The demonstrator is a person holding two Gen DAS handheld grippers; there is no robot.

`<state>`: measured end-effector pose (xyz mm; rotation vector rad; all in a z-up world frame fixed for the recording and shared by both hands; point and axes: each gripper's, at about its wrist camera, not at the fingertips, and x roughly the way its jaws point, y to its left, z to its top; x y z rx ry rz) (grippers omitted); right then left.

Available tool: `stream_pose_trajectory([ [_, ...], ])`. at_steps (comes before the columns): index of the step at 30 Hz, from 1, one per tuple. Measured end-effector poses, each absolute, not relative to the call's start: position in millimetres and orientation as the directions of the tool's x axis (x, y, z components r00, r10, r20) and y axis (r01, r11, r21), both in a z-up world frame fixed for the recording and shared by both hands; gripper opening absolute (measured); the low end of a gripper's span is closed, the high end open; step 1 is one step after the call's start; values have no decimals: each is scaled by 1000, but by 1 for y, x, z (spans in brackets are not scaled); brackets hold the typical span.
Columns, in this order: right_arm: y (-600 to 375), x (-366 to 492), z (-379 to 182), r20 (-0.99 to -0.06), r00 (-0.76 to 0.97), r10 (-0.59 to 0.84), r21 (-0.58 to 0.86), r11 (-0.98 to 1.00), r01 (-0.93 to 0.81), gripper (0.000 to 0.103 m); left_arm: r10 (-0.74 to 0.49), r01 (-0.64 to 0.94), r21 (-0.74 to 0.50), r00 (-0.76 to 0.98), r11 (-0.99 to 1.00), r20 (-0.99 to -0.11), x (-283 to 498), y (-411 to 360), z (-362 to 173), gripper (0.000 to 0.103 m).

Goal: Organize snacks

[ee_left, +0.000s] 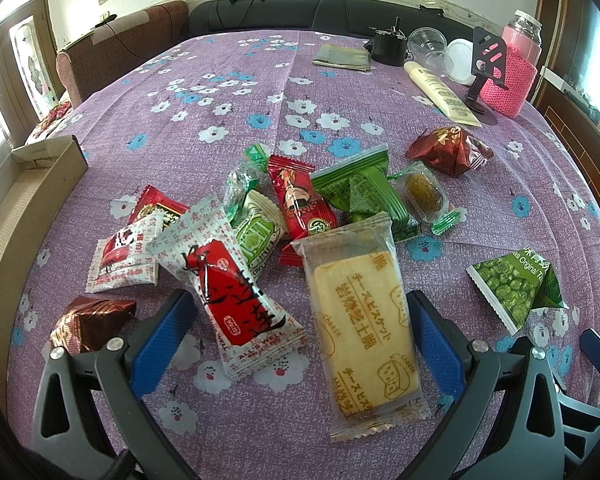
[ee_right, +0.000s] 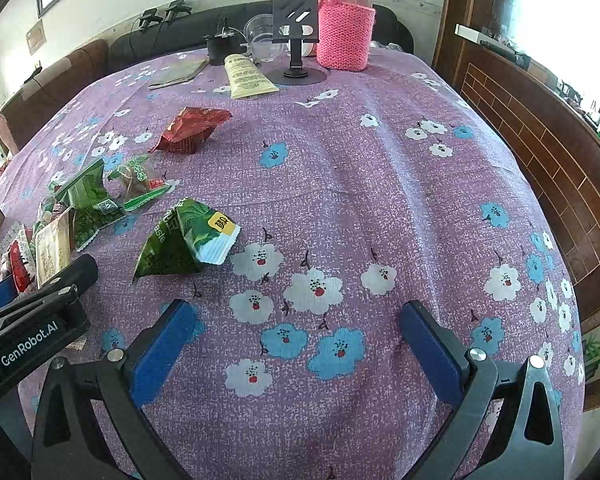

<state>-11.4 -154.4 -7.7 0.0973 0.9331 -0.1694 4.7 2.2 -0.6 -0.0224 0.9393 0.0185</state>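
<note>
Box: cardboard box (ee_left: 66,162) at table's left edge; contents hidden.
Open room: bare tablecloth (ee_right: 380,184) right of snacks (ee_left: 260,220).
Left gripper (ee_left: 300,320): spread, empty.
Right gripper (ee_right: 296,332): spread, empty.

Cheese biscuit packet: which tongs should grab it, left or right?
Probably left. The left tongs are open with the cheese biscuit packet lying between their fingers. The right tongs are open over bare tablecloth.
</note>
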Motion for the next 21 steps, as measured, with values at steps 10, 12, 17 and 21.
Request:
stream_pose_trajectory([
  [10,-154,-11,-8,-806,583,-103,10,982,187,103,6,-26,-12,590,1000,-807,5,2,-1,103],
  [12,-154,-11,-8,-806,583,-103,10,982,187,103,6,-26,-11,590,1000,-807,5,3,-1,103],
  [17,-154,-11,-8,-806,583,-103,10,982,187,103,5,-26,-12,590,1000,-807,5,2,-1,103],
  [21,-154,-11,-8,-806,583,-103,9,982,187,103,2,-21,-13,590,1000,-807,5,1,-1,103],
])
